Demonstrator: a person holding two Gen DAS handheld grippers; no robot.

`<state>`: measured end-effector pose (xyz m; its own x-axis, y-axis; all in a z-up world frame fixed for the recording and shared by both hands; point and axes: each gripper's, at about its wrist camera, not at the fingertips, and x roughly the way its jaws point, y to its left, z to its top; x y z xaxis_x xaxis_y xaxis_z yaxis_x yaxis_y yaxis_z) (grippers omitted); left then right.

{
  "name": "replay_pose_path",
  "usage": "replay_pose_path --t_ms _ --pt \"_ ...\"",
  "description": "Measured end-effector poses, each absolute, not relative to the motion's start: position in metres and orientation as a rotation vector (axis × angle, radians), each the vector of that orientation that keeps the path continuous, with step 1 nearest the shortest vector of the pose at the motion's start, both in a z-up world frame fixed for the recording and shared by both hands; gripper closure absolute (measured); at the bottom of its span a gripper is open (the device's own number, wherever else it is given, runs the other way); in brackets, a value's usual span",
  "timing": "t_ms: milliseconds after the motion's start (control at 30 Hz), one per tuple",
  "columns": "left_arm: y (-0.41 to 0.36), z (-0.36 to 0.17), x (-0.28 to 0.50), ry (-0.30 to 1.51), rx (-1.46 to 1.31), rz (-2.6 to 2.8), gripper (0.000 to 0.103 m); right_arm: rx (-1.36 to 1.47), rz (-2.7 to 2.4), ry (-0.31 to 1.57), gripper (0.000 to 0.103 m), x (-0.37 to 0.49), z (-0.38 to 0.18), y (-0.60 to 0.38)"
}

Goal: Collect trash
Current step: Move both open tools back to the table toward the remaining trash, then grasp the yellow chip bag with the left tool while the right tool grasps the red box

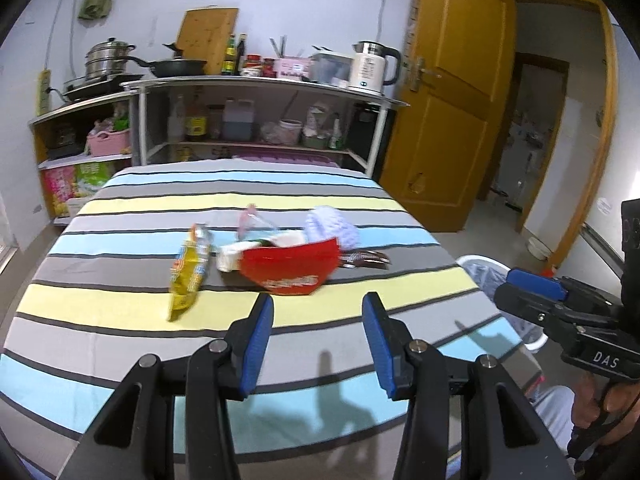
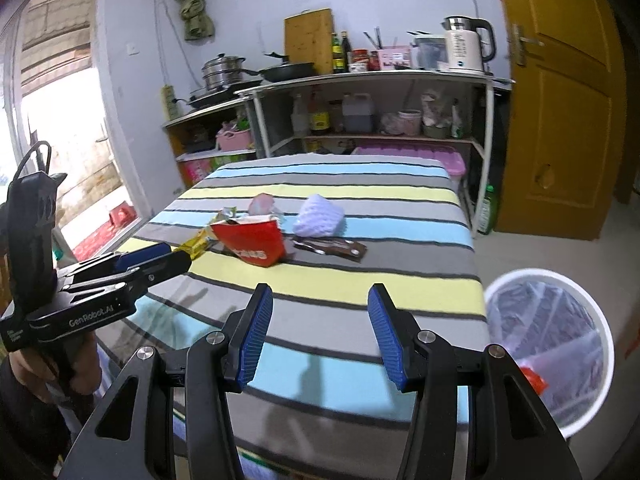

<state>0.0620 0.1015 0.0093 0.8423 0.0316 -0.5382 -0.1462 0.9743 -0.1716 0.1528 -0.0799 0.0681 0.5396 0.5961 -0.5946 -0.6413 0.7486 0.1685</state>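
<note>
Trash lies in a cluster mid-table on the striped cloth (image 1: 120, 312): a red snack bag (image 1: 292, 266) (image 2: 254, 240), a yellow wrapper (image 1: 188, 272) (image 2: 196, 244), a brown wrapper (image 1: 366, 259) (image 2: 332, 247), a pale purple crumpled bag (image 1: 332, 226) (image 2: 320, 216), a pink wrapper (image 1: 250, 220) (image 2: 262, 204) and a white piece (image 1: 230, 258). My left gripper (image 1: 318, 308) is open and empty, just short of the red bag. My right gripper (image 2: 320, 300) is open and empty, nearer the table's front. A white lined bin (image 2: 548, 344) (image 1: 484, 268) stands at the table's right side.
Kitchen shelves (image 1: 256, 120) with pots, bottles and a kettle (image 1: 374, 66) stand behind the table. A yellow door (image 1: 448, 100) stands open at the right. A green bottle (image 2: 489, 210) is on the floor. A window (image 2: 60, 160) is at the left.
</note>
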Motion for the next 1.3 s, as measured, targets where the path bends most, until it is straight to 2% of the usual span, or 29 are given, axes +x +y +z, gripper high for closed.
replay_pose_path --t_ms 367,967,1033,1100,1133,1300 --pt "0.156 -0.003 0.077 0.597 -0.213 0.199 0.054 -0.102 0.806 0.713 0.052 0.171 0.057 -0.035" --pt "0.19 -0.044 0.135 0.847 -0.232 0.269 0.055 -0.145 0.883 0.761 0.052 0.204 0.042 0.012" --pt "0.19 -0.044 0.134 0.848 -0.232 0.271 0.061 -0.152 0.894 0.766 0.052 0.208 0.041 0.019" --pt "0.191 -0.043 0.133 0.844 -0.239 0.273 0.073 -0.157 0.905 0.767 0.052 0.213 0.04 0.026" --pt "0.193 -0.044 0.134 0.843 -0.246 0.276 0.076 -0.162 0.911 0.765 0.052 0.216 0.039 0.03" --pt "0.197 -0.043 0.13 0.827 -0.278 0.264 0.082 -0.187 0.932 0.788 0.052 0.226 0.029 0.045"
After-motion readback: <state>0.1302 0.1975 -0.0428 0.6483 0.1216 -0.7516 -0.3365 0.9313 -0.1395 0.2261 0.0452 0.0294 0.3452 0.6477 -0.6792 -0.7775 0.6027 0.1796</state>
